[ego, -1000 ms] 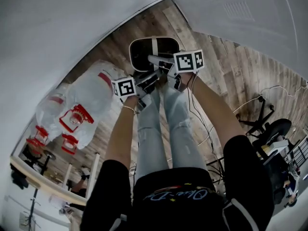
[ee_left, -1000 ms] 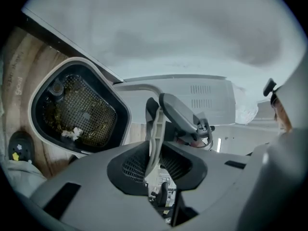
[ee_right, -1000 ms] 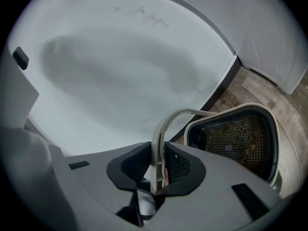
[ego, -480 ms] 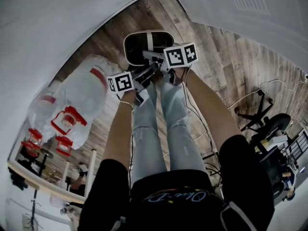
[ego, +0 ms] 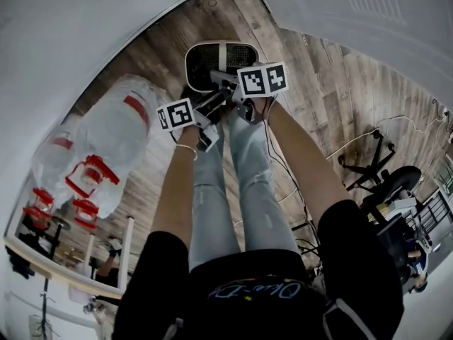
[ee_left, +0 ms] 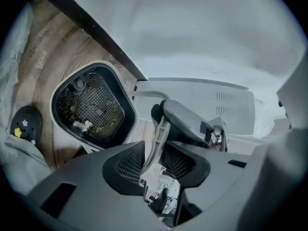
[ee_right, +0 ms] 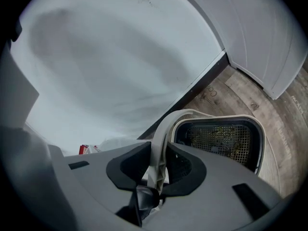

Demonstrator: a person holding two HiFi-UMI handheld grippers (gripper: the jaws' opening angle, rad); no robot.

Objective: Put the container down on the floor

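Observation:
The container [ego: 200, 64] is a white-rimmed black tub with a mesh bottom and scraps of debris inside, resting on the wooden floor by the wall. Its white strap handle [ee_left: 157, 137] rises between the jaws of my left gripper [ee_left: 154, 154]. Those jaws are opening, and a thin gap shows beside the strap. My right gripper [ee_right: 161, 163] is shut on the same handle [ee_right: 162, 131], pads pressed on both sides. In the head view both grippers, left [ego: 211, 108] and right [ego: 228, 88], meet just in front of the tub, above the person's shoes.
A clear plastic bag of red-capped bottles [ego: 106, 144] lies to the left on the floor. White wall [ego: 85, 20] runs behind the tub, a white panel [ego: 368, 13] at the right. A black shoe [ee_left: 25, 125] stands beside the tub. A chair base [ego: 375, 172] and cables lie to the right.
The tub and both grippers have drifted slightly up and left in the head view, staying together. The grippers remain at the handle.

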